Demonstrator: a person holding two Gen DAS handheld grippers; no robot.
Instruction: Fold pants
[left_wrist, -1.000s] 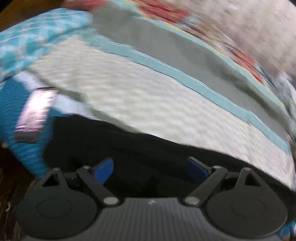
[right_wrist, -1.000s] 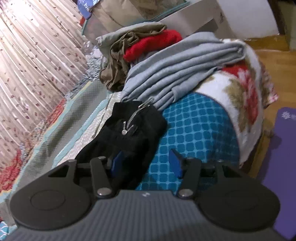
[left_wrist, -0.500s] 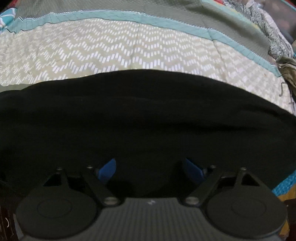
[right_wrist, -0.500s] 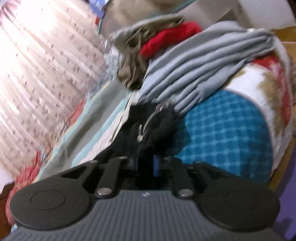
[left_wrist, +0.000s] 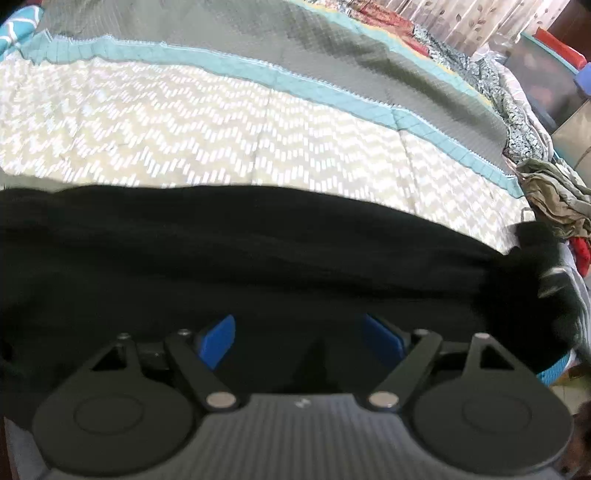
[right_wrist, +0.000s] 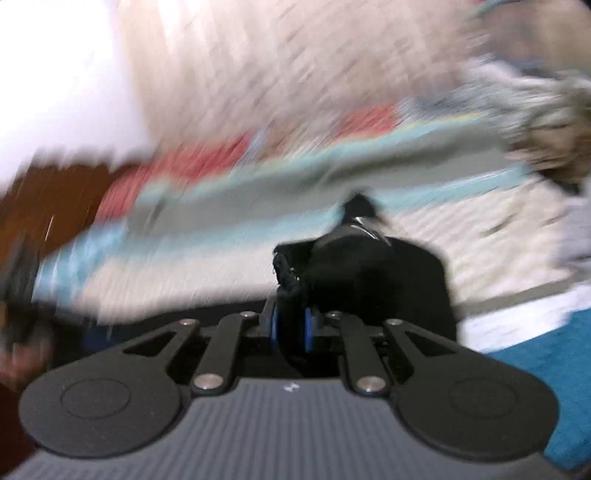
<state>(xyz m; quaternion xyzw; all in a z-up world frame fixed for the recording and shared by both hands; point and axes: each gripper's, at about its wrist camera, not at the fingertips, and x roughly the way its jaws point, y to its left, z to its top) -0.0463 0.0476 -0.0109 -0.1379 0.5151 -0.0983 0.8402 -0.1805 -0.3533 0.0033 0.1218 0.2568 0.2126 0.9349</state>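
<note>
Black pants lie across the bed. Right tool is clamped on the waist end; left tool gapes, nothing gripped. We should pinch the hem before lifting.

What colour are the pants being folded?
Black pants, spread across the patterned bedspread; clearest in the left wrist view.

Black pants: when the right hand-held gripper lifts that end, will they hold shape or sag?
Likely sag: the pants lie as a limp dark band on the quilt, and bunch where the right hand-held gripper pinches them. Probably light for their size. The zipper end may dangle. The fabric looks matte, so slipping seems unlikely.
</note>
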